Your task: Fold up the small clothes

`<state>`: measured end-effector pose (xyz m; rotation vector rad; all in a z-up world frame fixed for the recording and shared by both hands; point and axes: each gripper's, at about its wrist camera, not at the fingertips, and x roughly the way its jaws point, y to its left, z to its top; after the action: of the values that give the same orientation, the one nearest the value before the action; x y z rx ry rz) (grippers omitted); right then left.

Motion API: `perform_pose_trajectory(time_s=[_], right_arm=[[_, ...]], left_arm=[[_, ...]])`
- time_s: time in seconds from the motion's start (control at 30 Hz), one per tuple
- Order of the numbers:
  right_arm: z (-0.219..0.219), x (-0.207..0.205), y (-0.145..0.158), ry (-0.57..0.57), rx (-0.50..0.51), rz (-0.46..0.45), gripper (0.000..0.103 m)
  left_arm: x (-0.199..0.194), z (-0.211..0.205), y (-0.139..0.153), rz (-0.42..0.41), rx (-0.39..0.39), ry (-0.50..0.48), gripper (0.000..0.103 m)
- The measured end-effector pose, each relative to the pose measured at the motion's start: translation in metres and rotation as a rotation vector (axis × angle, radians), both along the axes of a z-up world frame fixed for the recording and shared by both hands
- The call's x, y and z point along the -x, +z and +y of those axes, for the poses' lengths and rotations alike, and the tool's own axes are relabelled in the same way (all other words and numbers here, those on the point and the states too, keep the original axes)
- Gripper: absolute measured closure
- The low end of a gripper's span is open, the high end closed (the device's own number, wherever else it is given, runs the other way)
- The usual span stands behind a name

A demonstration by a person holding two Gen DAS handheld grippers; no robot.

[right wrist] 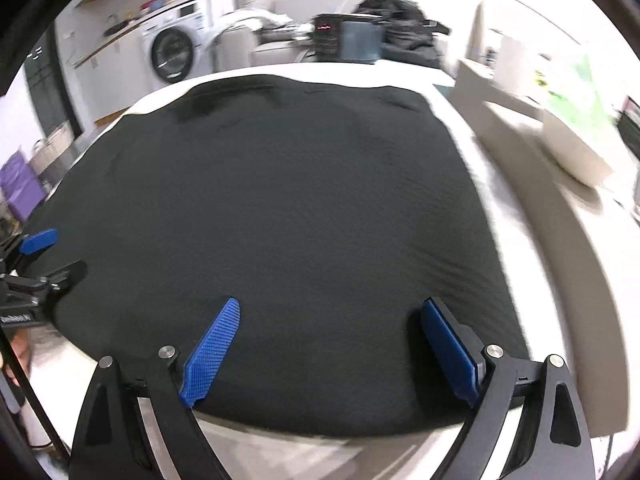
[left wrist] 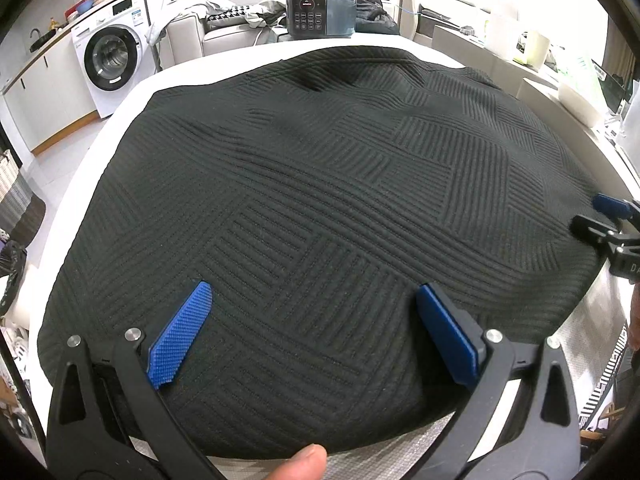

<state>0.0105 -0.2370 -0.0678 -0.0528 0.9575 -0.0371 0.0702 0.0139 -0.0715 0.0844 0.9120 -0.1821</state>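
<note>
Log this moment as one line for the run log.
garment: black, spread flat | left tool: open, above near hem | right tool: open, holding nothing

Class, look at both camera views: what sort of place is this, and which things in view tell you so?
Most likely a lived-in home, perhaps a small flat: a washing machine under a counter with a sink, and a sofa strewn with clothes behind the white table.
</note>
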Motion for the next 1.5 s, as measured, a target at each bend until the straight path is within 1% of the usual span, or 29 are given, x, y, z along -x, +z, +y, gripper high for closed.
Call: perform_pose_trajectory(time_s=[0.1,0.17,0.2,0.23,0.3,0.33,0.4,0.47,0.5,0.57,0.6,0.7,0.73,0.77,0.8,0.83,0.87,0.9,0.93,1.03,1.1,1.17,1.23,1.3,1.4,1.5], right_arm=[[-0.015,0.006,0.001,-0.035,0.048,-0.002,0.011],[-0.019,0.007,0.004,-0.050,0.040,-0.005,0.010],[-0.017,0.008,0.006,-0.050,0.035,-0.009,0.010],[-0.012,0.009,0.010,-0.035,0.027,-0.017,0.010],[0.002,0.008,0.014,0.007,0.005,-0.036,0.010],[0.010,0.006,0.015,0.033,-0.007,-0.039,0.010],[0.029,0.000,0.013,0.085,-0.021,-0.028,0.010],[0.046,-0.004,0.007,0.140,-0.019,-0.006,0.010],[0.053,-0.003,0.003,0.175,-0.006,0.005,0.010],[0.056,0.001,-0.003,0.202,0.033,0.012,0.010],[0.054,0.004,-0.003,0.206,0.034,0.004,0.010],[0.022,0.014,-0.001,0.126,0.039,0.001,0.010],[0.004,0.019,0.001,0.100,-0.007,-0.004,0.010],[-0.009,0.025,0.003,0.084,-0.064,-0.012,0.010],[-0.017,0.027,0.005,0.068,-0.080,-0.021,0.012],[-0.023,0.031,0.008,0.054,-0.062,-0.032,0.011],[-0.026,0.034,0.011,0.032,-0.012,-0.039,0.011],[-0.029,0.036,0.012,0.005,0.051,-0.038,0.011],[-0.034,0.038,0.011,-0.008,0.072,-0.036,0.011],[-0.048,0.039,0.010,-0.024,0.041,-0.013,0.011],[-0.051,0.040,0.007,-0.046,0.062,-0.003,0.011],[-0.050,0.039,0.013,-0.047,0.024,-0.024,0.011],[-0.042,0.035,0.023,-0.035,-0.015,-0.064,0.011],[-0.027,0.025,0.028,-0.023,-0.041,-0.087,0.011],[0.002,-0.005,0.025,0.017,-0.075,-0.083,0.011],[0.033,-0.029,0.019,0.076,-0.085,-0.064,0.011]], left_arm=[[0.000,0.000,0.001,0.000,0.003,-0.001,0.001],[0.002,0.000,0.003,-0.005,0.009,-0.010,0.001],[0.004,-0.003,0.005,-0.007,0.026,-0.029,0.001],[0.007,-0.007,0.008,-0.006,0.050,-0.060,0.001],[0.010,-0.015,0.011,-0.003,0.065,-0.107,0.001],[0.010,-0.021,0.010,0.002,0.060,-0.134,0.001],[0.012,-0.029,0.006,0.013,0.026,-0.167,0.001],[0.014,-0.028,0.001,0.016,-0.009,-0.173,0.001],[0.015,-0.025,0.002,0.011,-0.004,-0.176,0.001],[0.018,-0.014,0.003,0.016,-0.007,-0.164,0.001],[0.019,-0.006,0.002,0.016,-0.007,-0.149,0.001],[0.024,0.026,0.004,0.012,0.008,-0.074,0.001],[0.025,0.035,0.005,0.009,0.019,-0.057,0.001],[0.029,0.045,0.008,0.005,0.046,-0.049,0.001],[0.034,0.054,0.013,-0.013,0.056,-0.033,0.001],[0.039,0.061,0.016,-0.036,0.051,-0.023,0.001],[0.045,0.067,0.020,-0.061,0.030,-0.011,0.001],[0.047,0.072,0.021,-0.069,0.013,-0.002,0.001],[0.048,0.077,0.018,-0.064,-0.004,0.006,0.001],[0.042,0.093,0.004,-0.005,-0.011,0.056,0.001],[0.041,0.099,0.006,-0.006,0.017,0.062,0.001],[0.040,0.097,0.013,-0.021,0.038,0.053,0.001],[0.033,0.092,0.020,-0.030,0.068,0.022,0.001],[0.021,0.080,0.026,-0.033,0.065,0.017,0.001],[-0.005,0.060,0.032,-0.053,0.045,-0.001,0.001],[-0.032,0.038,0.035,-0.062,0.019,-0.038,0.001]])
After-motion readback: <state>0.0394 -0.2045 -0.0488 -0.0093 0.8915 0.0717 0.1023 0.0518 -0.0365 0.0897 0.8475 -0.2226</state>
